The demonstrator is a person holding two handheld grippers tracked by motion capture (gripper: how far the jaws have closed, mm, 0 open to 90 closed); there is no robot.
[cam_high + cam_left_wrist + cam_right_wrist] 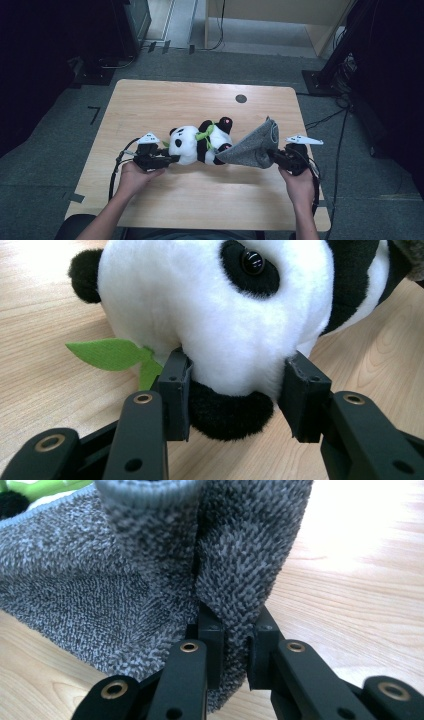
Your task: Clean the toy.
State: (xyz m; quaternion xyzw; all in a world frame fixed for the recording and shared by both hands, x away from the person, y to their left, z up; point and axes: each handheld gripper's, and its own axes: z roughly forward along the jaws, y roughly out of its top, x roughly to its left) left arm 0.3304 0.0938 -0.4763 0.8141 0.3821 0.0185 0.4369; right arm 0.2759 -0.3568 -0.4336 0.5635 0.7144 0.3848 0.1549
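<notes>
Lying lengthwise between the grippers, the black-and-white plush panda (197, 142) is clamped at its head by the left gripper (172, 159) — the right gripper (272, 155), pinched tight on the grey knitted sock (250, 147), holds it stretched off the panda's foot end.

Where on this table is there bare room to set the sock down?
Bare wood lies along the table's far edge, by the dark round spot, and along the near edge between the forearms. The middle is crowded by panda, sock and both grippers.
</notes>
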